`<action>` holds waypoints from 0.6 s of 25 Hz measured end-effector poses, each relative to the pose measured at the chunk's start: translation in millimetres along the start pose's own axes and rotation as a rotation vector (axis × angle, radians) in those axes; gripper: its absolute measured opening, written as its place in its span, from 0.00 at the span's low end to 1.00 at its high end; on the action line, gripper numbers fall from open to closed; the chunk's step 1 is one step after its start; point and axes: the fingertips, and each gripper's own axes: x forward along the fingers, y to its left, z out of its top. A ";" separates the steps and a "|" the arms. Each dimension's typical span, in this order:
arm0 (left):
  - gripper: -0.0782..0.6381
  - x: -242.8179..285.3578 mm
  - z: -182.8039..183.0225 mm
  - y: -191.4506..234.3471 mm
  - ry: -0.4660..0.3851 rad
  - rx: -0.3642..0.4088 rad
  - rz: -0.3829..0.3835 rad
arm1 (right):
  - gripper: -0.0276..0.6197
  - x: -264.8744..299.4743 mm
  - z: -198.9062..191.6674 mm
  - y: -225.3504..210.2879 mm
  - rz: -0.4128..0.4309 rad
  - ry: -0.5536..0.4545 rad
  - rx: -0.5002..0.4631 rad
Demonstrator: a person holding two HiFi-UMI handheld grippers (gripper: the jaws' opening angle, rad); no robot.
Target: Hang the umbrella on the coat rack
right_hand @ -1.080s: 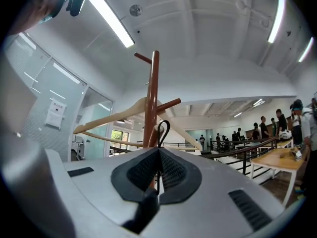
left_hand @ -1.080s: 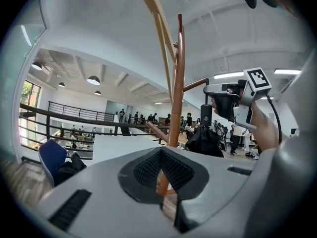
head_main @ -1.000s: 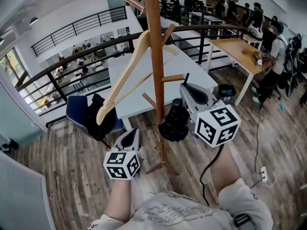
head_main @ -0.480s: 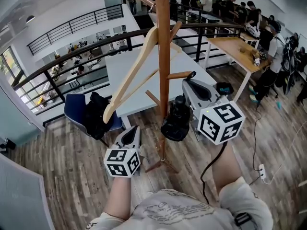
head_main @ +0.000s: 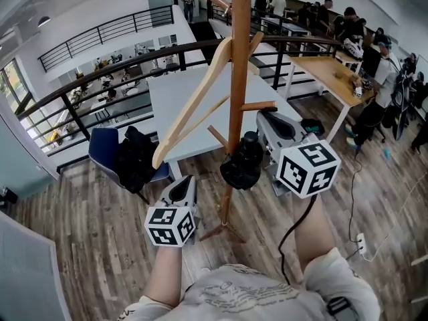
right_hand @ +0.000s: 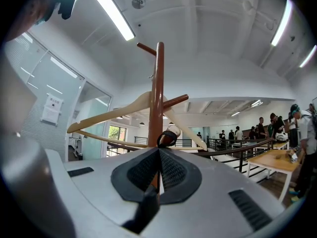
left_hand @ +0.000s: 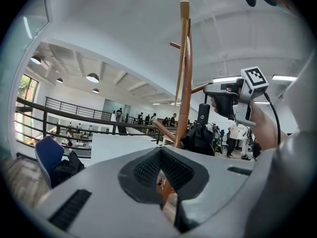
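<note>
Right gripper [head_main: 266, 118]: your jaws are pressed together on the strap [right_hand: 144, 209] of the umbrella. The strap runs down between the pads, and the gripper is held close to the rack.
Left gripper [head_main: 182, 183]: your jaws are drawn in to a thin slit with nothing in them. It is held lower, left of the pole and apart from the umbrella.
Umbrella [head_main: 242, 164]: black and folded, hanging just beside the pole, below your right gripper.
Loop [right_hand: 167, 137]: black, ringing the tip of a short peg [head_main: 257, 105]. Whether it rests on the peg cannot be told.
Coat rack [head_main: 236, 65]: an upright wooden pole on a wood floor [head_main: 93, 246].
Hanger [head_main: 190, 105]: pale wood, hung on the rack and slanting down to the left.
Surroundings: a blue chair [head_main: 103, 152] with a dark bundle [head_main: 136, 162] on it, beside a white table [head_main: 180, 89].
</note>
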 end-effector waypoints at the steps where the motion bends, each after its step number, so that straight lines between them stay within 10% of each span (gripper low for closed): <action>1: 0.12 -0.6 -0.9 1.1 0.000 -0.001 0.003 | 0.04 -2.4 -0.7 -1.4 -0.006 -0.001 0.001; 15: 0.12 -3.0 -0.4 2.6 0.003 -0.008 -0.012 | 0.04 -11.0 9.0 -9.7 0.047 0.119 -0.107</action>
